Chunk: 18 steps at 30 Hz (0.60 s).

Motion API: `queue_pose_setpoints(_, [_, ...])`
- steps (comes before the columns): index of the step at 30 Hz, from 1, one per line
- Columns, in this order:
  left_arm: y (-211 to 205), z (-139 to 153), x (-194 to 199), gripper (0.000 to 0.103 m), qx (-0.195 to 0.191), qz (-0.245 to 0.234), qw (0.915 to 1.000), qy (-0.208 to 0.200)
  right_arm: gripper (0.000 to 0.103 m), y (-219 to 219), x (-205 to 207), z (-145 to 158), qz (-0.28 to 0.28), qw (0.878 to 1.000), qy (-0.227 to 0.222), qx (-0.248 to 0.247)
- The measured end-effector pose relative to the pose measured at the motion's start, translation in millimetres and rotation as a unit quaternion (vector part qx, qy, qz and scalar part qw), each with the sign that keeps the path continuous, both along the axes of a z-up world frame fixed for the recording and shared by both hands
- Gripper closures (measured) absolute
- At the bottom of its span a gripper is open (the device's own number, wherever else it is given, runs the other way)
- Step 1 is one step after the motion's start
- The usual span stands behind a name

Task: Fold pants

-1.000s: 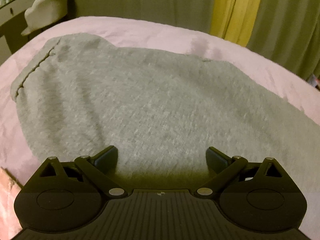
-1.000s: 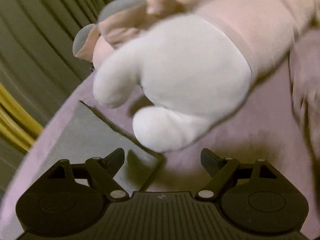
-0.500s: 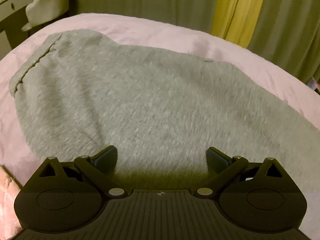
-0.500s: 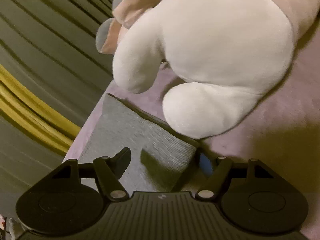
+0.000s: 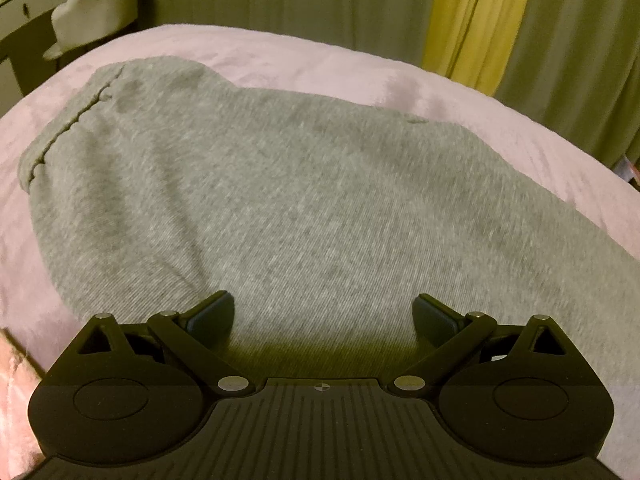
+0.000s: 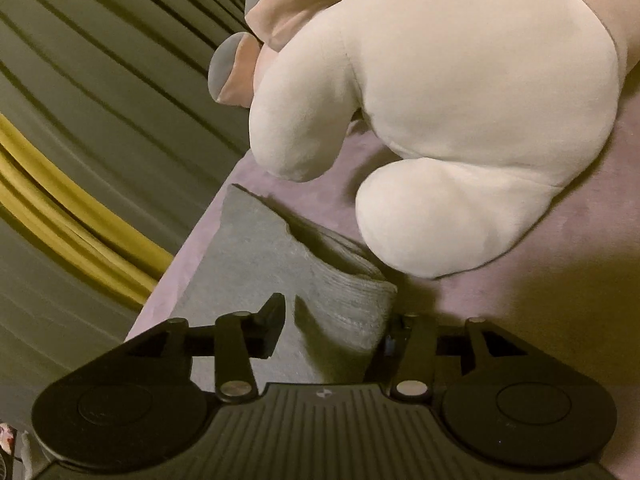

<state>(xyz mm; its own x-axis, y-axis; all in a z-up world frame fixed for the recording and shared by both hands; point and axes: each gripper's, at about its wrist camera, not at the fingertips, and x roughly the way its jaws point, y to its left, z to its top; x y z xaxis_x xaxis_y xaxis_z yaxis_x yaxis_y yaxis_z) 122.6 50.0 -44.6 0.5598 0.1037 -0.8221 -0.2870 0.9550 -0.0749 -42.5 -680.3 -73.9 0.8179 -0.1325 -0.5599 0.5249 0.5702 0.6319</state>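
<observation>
Grey sweatpants (image 5: 280, 200) lie flat on a pink bed (image 5: 320, 64), waistband at the far left. My left gripper (image 5: 324, 316) is open and empty, its jaws wide apart low over the cloth. In the right wrist view the pant leg's hem (image 6: 340, 300) is bunched up between the jaws of my right gripper (image 6: 332, 328). Those jaws are partly closed around the raised hem corner. The right finger is mostly hidden behind the cloth, so I cannot tell whether they grip it.
A large white and pink plush toy (image 6: 460, 120) lies on the bed right beside the hem. Green and yellow curtains (image 5: 472, 20) hang behind the bed. A pale cushion (image 5: 96, 12) and a desk sit at the far left.
My right gripper has moved onto the pant hem and its jaws have narrowed around the cloth, which now bunches up. My left gripper has stayed open over the pants with a small shift.
</observation>
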Motion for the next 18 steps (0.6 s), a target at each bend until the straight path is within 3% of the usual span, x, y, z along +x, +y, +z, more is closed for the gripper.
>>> queue_pose_setpoints(1, [0, 0, 0, 0.002, -0.001, 0.000, 1.0000, 0.000, 0.061, 0, 4, 0, -0.002, 1.000, 0.003, 0.000])
queue_pose_setpoints(2, [0, 1, 0, 0.002, -0.002, 0.001, 1.0000, 0.000, 0.076, 0, 6, 0, -0.007, 1.000, 0.008, -0.004])
queue_pose_setpoints(3, [0, 1, 0, 0.002, -0.003, 0.001, 1.0000, 0.000, 0.079, 1, 9, 1, -0.011, 1.000, 0.020, -0.009])
queue_pose_setpoints(7, [1, 3, -1, 0.002, -0.014, 0.006, 0.9999, -0.003, 0.086, 14, 21, 16, -0.015, 0.998, 0.044, -0.040])
queue_pose_setpoints(12, [1, 11, -10, 0.002, -0.028, 0.008, 0.9995, -0.013, 0.087, 88, 55, 85, 0.056, 0.982, 0.027, -0.177])
queue_pose_setpoints(13, [0, 14, -13, 0.002, -0.029, 0.005, 0.9994, -0.021, 0.087, 115, 62, 101, 0.087, 0.972, 0.018, -0.217])
queue_pose_setpoints(15, [-4, 22, -22, 0.002, -0.021, -0.005, 0.9989, -0.041, 0.087, 189, 74, 126, 0.177, 0.934, -0.008, -0.309])
queue_pose_setpoints(16, [-6, 28, -28, 0.002, -0.016, -0.013, 0.9983, -0.054, 0.087, 217, 77, 131, 0.209, 0.919, -0.021, -0.333])
queue_pose_setpoints(18, [-9, 35, -40, 0.002, -0.017, -0.031, 0.9968, -0.073, 0.087, 285, 78, 129, 0.300, 0.875, -0.047, -0.378])
